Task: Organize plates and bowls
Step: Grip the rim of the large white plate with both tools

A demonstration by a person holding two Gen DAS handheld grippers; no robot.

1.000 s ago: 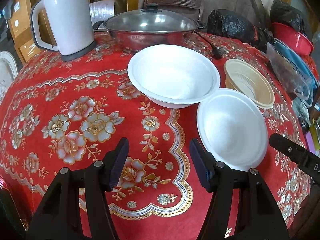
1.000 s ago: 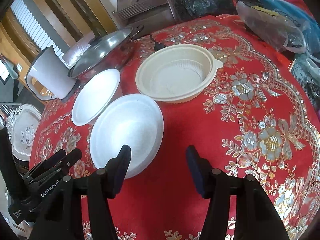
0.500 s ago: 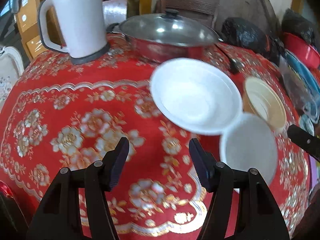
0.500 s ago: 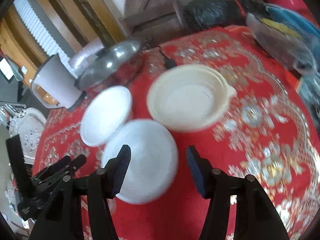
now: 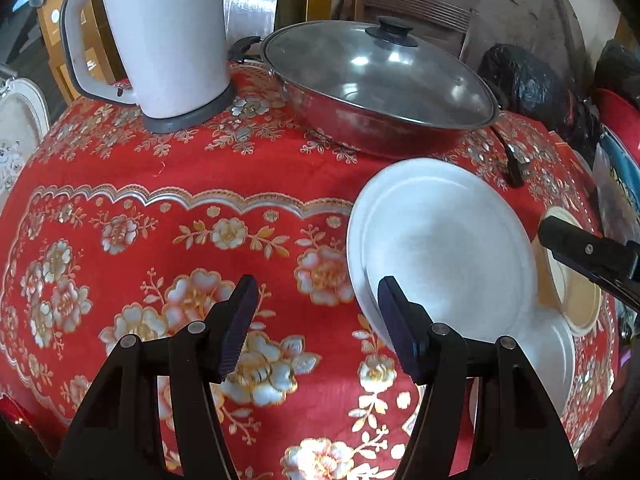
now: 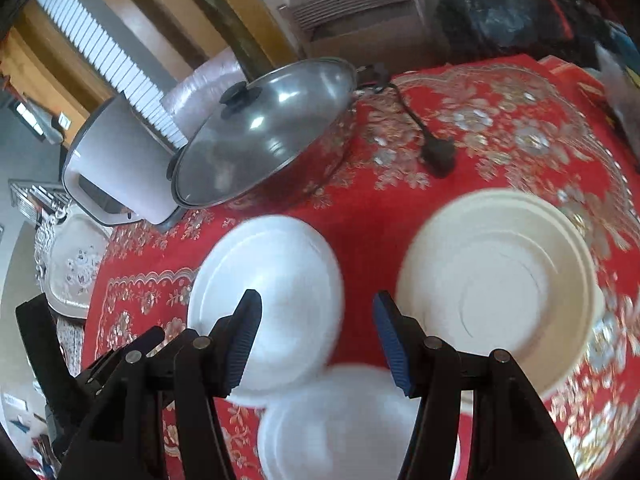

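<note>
On the red flowered tablecloth [image 5: 200,184] stand a deep white bowl [image 5: 440,248], a flat white plate [image 5: 556,364] in front of it, and a beige plastic bowl [image 5: 576,300] to the right. My left gripper [image 5: 316,312] is open over bare cloth, its right finger just at the white bowl's left rim. In the right wrist view my right gripper [image 6: 316,320] is open and empty above the gap between the white bowl [image 6: 280,272], the white plate [image 6: 340,420] and the beige bowl [image 6: 500,292]. The picture there is blurred.
A white kettle [image 5: 160,32] and a lidded steel wok [image 5: 376,80] stand at the back of the table. A black plug with its cord [image 6: 440,156] lies beside the wok. Black bags [image 5: 528,80] and a red basin sit at the far right. A pale chair [image 6: 72,264] stands off the left edge.
Both grippers have moved across the table towards the kettle and wok. The dishes have slid right in the left view and down towards the fingers in the right view. Neither jaw opening has changed.
</note>
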